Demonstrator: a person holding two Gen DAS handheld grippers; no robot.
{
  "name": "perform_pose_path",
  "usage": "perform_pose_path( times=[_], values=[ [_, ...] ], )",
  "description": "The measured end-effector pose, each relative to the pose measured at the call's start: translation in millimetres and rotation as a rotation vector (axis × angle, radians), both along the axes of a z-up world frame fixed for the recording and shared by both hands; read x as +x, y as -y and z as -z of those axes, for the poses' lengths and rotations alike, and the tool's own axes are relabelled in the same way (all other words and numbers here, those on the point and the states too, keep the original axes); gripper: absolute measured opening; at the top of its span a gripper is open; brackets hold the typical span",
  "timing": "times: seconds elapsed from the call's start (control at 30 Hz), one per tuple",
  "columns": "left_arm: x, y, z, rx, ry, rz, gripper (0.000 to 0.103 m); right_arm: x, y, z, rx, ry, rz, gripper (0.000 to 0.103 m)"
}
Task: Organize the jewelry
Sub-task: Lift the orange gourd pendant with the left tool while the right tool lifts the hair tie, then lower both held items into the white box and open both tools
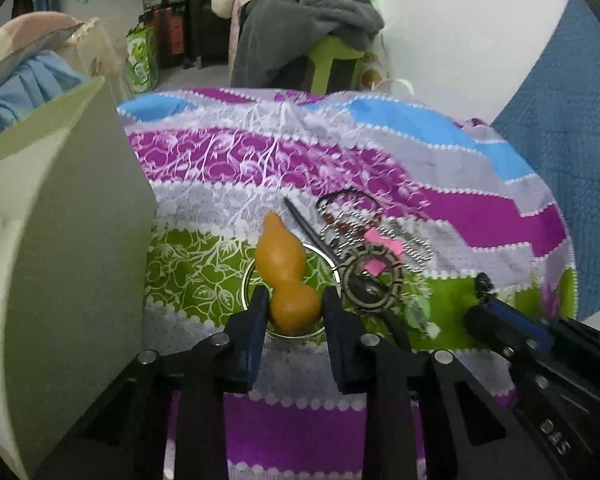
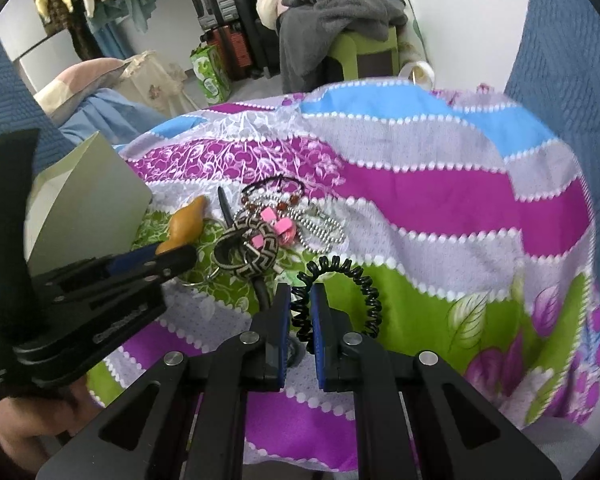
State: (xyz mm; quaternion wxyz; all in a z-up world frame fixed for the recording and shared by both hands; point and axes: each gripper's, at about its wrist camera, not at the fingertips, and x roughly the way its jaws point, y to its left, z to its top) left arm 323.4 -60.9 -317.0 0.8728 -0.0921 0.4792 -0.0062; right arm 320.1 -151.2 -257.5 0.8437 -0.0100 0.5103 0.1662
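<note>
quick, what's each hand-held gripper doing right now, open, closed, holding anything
Left hand-held gripper: closed on the orange gourd charm.
Right hand-held gripper: closed on the black coiled cord.

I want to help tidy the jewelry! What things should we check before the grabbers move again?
1. Left gripper around the orange gourd charm: ok, the charm sits between its fingers.
2. Firm pinch on the charm: cannot tell, contact is unclear.
3. Right gripper shut on the black coil bracelet: ok.
4. Gourd charm free of the metal ring under it: cannot tell.
5. Green box open beside the pile: ok, but its inside is hidden.
6. Woven bangle, bead chains and pen untangled: not ok, they overlap.
</note>
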Motion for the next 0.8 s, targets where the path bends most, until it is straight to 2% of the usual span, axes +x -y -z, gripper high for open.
perform_pose_path(
  times=[0.3,0.53,0.8],
  values=[
    [-15.8,-10.0,-54.3,-0.032,0.052,0.039,0.027,4.6,-2.9,-39.3,0.005,0.045,0.039,0.007],
    [-27.2,-37.2,-107.8,-0.061,0.116,0.034,0.027,8.3,-22.5,-100.5,0.014,0.142,0.032,0.007],
    [-42.8,-86.4,-178.5,-0.042,0.21,-0.005,0.027,9.9,-71.4,-163.8,0.026,0.236,-0.023,0.007]
  ],
)
